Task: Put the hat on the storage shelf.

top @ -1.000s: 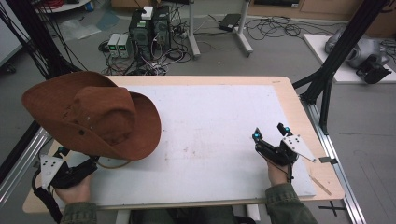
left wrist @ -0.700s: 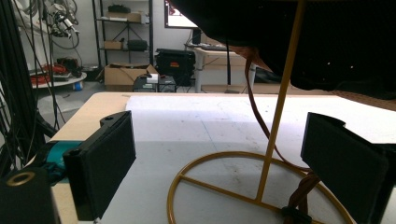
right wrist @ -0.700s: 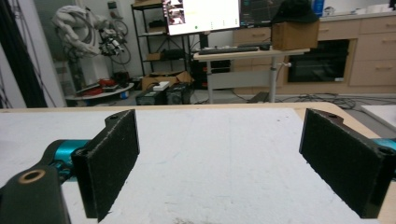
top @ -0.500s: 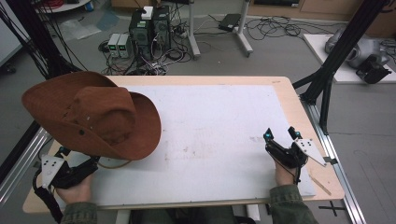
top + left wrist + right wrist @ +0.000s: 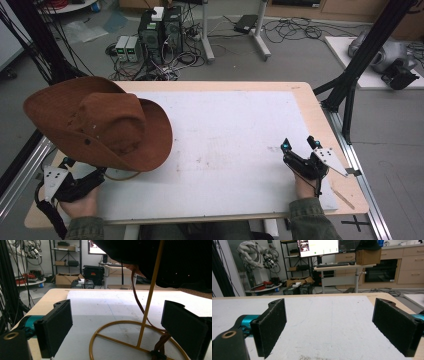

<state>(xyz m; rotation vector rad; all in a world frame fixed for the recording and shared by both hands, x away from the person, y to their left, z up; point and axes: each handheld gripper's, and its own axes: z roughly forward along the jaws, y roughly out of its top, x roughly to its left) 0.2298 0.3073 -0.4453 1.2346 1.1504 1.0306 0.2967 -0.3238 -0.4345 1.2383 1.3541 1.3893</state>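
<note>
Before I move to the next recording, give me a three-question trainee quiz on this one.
1. True or false: the brown hat lies flat on the table.
2. The left tool has its jaws open on either side of which thing?
A. a cardboard box
B. the gold stand
C. a keyboard
3. What lies between the jaws of the right tool?

Key:
1. False: it sits raised on the gold stand.
2. B. The stand's upright rod rises between the jaws, and neither jaw touches it.
3. Nothing but the bare white mat; the jaws stand wide open.
</note>
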